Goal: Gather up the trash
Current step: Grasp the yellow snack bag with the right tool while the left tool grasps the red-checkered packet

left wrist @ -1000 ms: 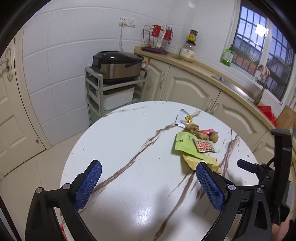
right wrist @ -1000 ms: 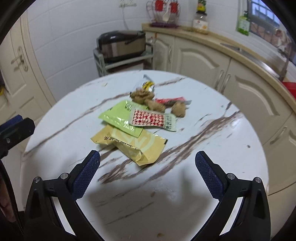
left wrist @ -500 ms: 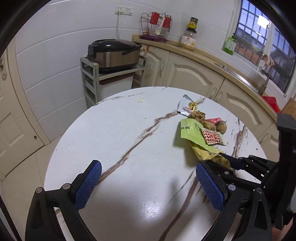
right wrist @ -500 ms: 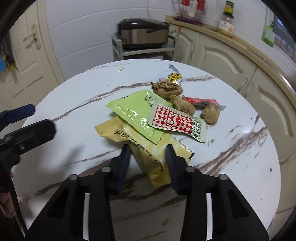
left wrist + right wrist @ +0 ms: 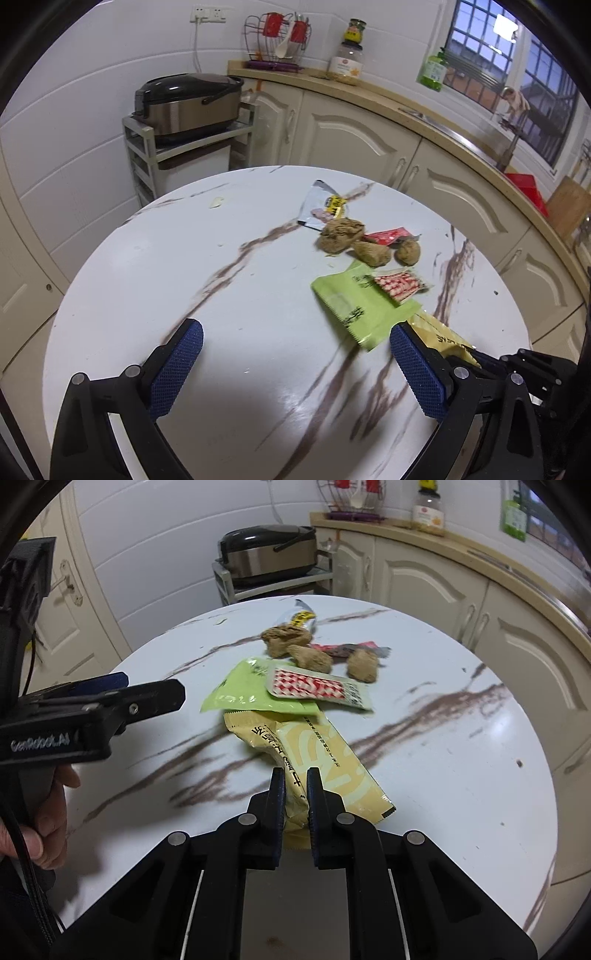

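A pile of trash lies on the round white marble table (image 5: 443, 775). It holds a yellow wrapper (image 5: 317, 746), a green wrapper (image 5: 255, 694), a red-and-white sachet (image 5: 317, 686), brown lumps (image 5: 284, 638), a red wrapper (image 5: 347, 648) and a silver packet (image 5: 299, 616). My right gripper (image 5: 295, 779) has its jaws closing, and the pads pinch the near end of the yellow wrapper. My left gripper (image 5: 295, 365) hangs open over bare table, left of the green wrapper (image 5: 354, 302), with nothing between its fingers. The yellow wrapper (image 5: 443, 338) shows just behind its right finger.
A rice cooker (image 5: 184, 103) sits on a grey rack beyond the table. Cream cabinets (image 5: 351, 140) and a counter curve round the back and right. A small pale scrap (image 5: 217, 201) lies at the table's far left. A hand (image 5: 48, 812) holds the left gripper.
My right gripper went from wide open to pinched on the yellow wrapper's near end. My left gripper came in lower over the table, closer to the pile.
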Action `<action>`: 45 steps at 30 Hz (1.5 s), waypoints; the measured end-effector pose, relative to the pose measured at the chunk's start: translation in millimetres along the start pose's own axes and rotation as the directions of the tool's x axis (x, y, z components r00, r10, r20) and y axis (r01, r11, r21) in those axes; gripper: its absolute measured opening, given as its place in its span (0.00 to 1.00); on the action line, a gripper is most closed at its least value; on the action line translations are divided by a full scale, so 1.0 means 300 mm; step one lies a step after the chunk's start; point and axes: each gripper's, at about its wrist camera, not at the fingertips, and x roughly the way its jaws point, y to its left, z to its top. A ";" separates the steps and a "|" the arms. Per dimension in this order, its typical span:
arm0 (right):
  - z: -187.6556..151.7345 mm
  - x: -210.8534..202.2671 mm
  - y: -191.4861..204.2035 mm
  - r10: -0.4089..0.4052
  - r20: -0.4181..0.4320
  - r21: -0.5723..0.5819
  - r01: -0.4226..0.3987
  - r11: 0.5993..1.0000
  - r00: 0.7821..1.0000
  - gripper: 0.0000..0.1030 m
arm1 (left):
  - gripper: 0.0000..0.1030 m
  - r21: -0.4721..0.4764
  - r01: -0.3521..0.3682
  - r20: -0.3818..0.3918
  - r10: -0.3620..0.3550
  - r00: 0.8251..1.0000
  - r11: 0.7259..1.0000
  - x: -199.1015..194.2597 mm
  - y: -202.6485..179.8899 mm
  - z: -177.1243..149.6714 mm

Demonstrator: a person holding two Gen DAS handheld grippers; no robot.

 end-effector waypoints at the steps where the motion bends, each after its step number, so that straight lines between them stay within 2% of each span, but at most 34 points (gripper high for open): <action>1: -0.006 -0.009 -0.012 -0.002 0.003 0.008 0.002 1.000 1.000 0.11 | 0.96 0.007 0.005 -0.002 -0.005 1.000 1.000 0.007 -0.011 0.002; 10: -0.041 -0.080 -0.154 -0.043 0.039 0.121 0.038 0.992 0.998 0.11 | 0.96 0.123 -0.008 -0.011 0.009 1.000 0.992 0.092 -0.149 0.016; 16: -0.022 -0.077 -0.180 -0.042 0.058 0.146 0.033 0.989 0.997 0.10 | 0.96 0.180 -0.025 -0.038 0.032 0.999 0.983 0.187 -0.209 0.054; 22: -0.010 -0.074 -0.211 -0.044 0.073 0.171 0.031 0.985 0.996 0.10 | 0.95 0.323 -0.026 -0.025 0.035 0.999 0.946 0.247 -0.313 0.085; 23: -0.006 -0.073 -0.221 -0.046 0.074 0.175 0.033 0.984 0.996 0.10 | 0.87 0.346 -0.017 -0.033 0.031 0.999 0.938 0.265 -0.328 0.086; 24: -0.004 -0.072 -0.228 -0.050 0.075 0.178 0.036 0.983 0.996 0.10 | 0.74 0.362 -0.006 -0.051 0.026 0.998 0.932 0.288 -0.340 0.088; 25: -0.004 -0.071 -0.233 -0.054 0.074 0.182 0.039 0.983 0.996 0.10 | 0.69 0.373 0.010 -0.078 0.021 0.997 0.928 0.315 -0.350 0.087; 28: -0.006 -0.067 -0.252 -0.060 0.070 0.194 0.046 0.980 0.996 0.10 | 0.69 0.415 0.003 -0.072 0.030 0.997 0.910 0.365 -0.375 0.084; 37: 0.002 -0.046 -0.275 -0.066 0.052 0.198 0.054 0.979 0.996 0.11 | 0.60 0.402 0.131 -0.126 -0.087 0.988 0.906 0.411 -0.343 0.101; 41: 0.015 0.005 -0.256 -0.082 0.019 0.156 0.078 0.985 0.996 0.11 | 0.72 0.393 0.108 -0.106 -0.072 0.992 0.913 0.420 -0.333 0.095; 43: 0.026 0.013 -0.255 -0.091 0.021 0.147 0.086 0.985 0.996 0.12 | 0.70 0.393 0.121 -0.111 -0.083 0.990 0.911 0.415 -0.330 0.095; 45: 0.047 0.029 -0.256 -0.103 0.015 0.128 0.100 0.987 0.995 0.14 | 0.56 0.397 0.141 -0.114 -0.103 0.988 0.907 0.402 -0.330 0.092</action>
